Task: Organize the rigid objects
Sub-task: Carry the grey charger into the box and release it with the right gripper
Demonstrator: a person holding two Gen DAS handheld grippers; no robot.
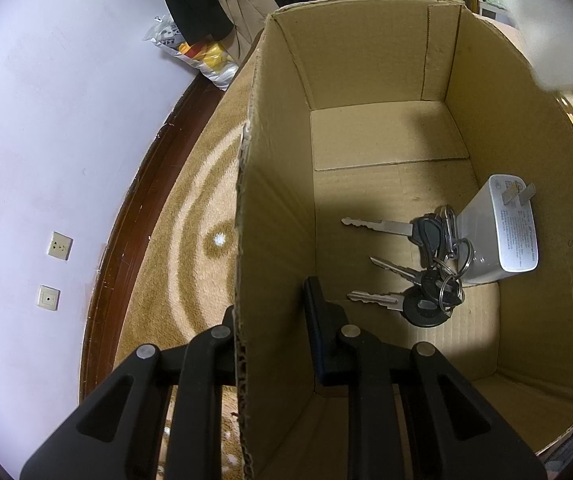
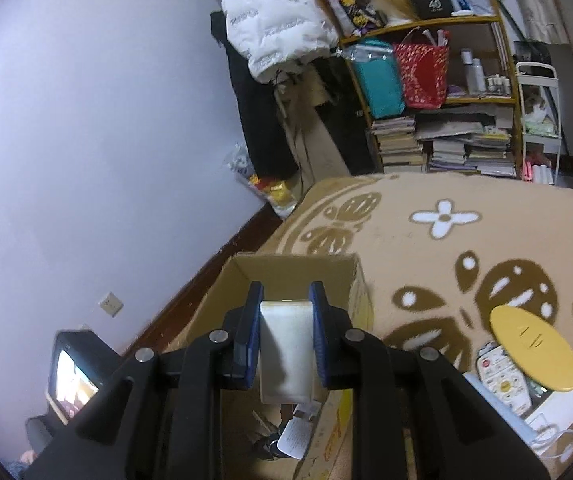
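The left gripper (image 1: 272, 312) has its jaws drawn narrow onto the left wall of the cardboard box (image 1: 274, 208), one finger outside the wall and the other inside, so the corrugated edge runs up between them. The right gripper (image 2: 286, 308) has its jaws pressed tight on a white rectangular block (image 2: 286, 344), the blue pads (image 2: 318, 320) flat against its two sides; the block is held in the air above the open box (image 2: 294, 268), clear of the cardboard. On the box floor, seen from the left wrist, a bunch of keys (image 1: 426, 268) with black heads lies fanned out on its ring, blades pointing toward the left wall. Touching the ring, against the right wall, a white plug adapter (image 1: 498, 228) stands tilted with its two metal prongs pointing up and to the right. The box stands on a tan carpet (image 2: 426, 248) with brown and white flower patterns, close to a pale wall edged by a dark skirting board (image 1: 126, 264). To the right of the box on the carpet lie a yellow oval lid (image 2: 534, 348) and, partly under it, a white remote control (image 2: 502, 376) with a white face mask (image 2: 546, 436) nearby. Beyond the carpet a shelf (image 2: 446, 100) holds stacked books and bags.
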